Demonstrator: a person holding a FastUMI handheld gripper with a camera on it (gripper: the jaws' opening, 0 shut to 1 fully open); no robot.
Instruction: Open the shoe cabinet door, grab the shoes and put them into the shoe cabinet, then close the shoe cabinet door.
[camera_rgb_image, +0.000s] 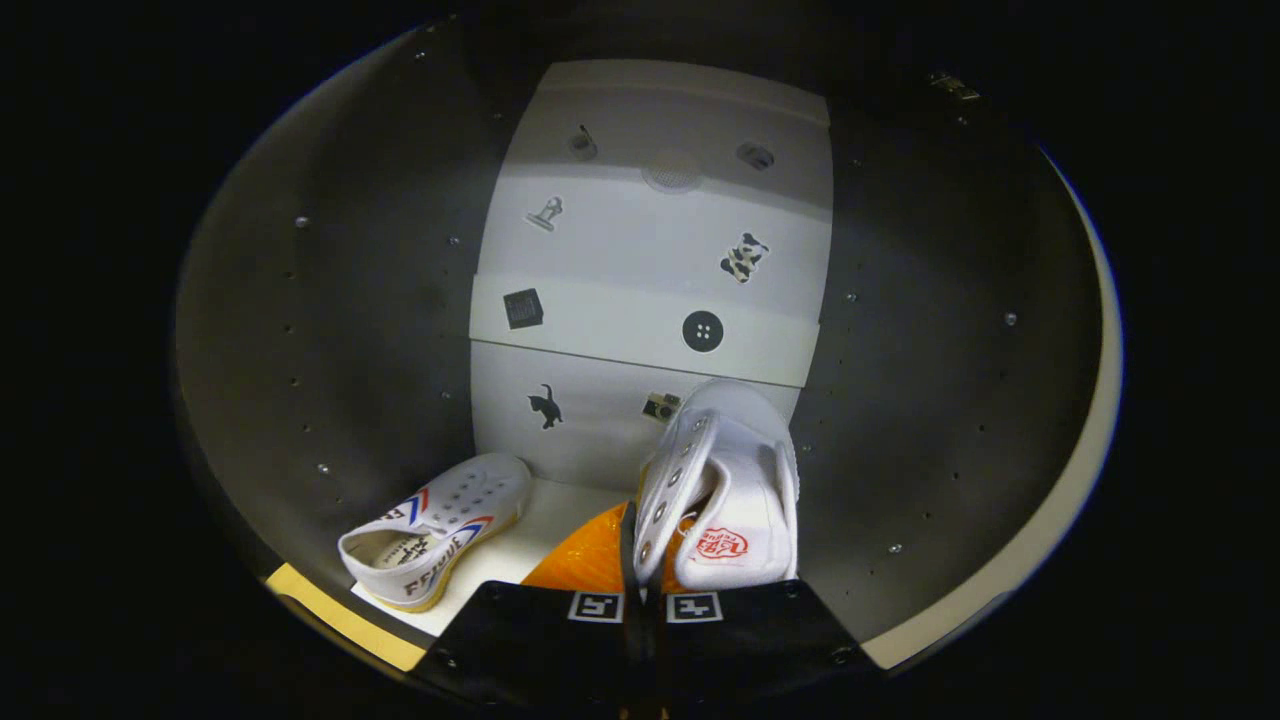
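Dark lettering on the left shoe (440, 535) side — too blurred to read; held shoe (725, 490) bears a red emblem.

The gripper (641, 585), low in the frame, pinches the side of a white shoe (728, 480). A second shoe (440, 535) lies lower left, before the stickered cabinet (640, 250).
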